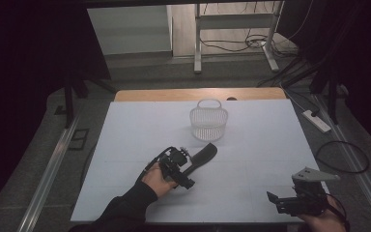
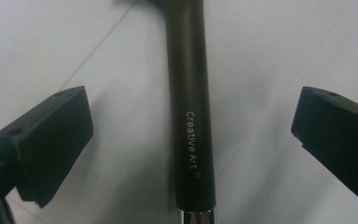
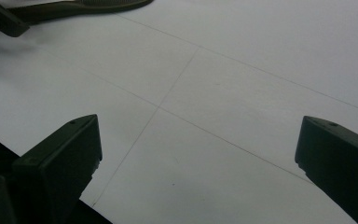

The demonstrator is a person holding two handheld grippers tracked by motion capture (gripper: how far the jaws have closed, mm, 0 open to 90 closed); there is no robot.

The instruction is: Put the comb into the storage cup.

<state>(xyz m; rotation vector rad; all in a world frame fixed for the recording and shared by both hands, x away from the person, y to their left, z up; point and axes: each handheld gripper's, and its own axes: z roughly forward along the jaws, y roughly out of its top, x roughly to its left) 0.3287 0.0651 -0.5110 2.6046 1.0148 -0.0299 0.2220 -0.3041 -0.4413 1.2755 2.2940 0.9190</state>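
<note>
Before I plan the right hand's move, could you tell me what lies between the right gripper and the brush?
Nothing: in the high view only bare white table separates the right gripper from the brush. The right gripper view shows that same bare stretch.

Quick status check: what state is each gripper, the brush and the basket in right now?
Left gripper: open, jaws on either side of the brush handle, not touching it.
Right gripper: open, holds nothing, above the white table.
Brush: lying flat on the table.
Basket: upright, handle up, looks empty.
</note>
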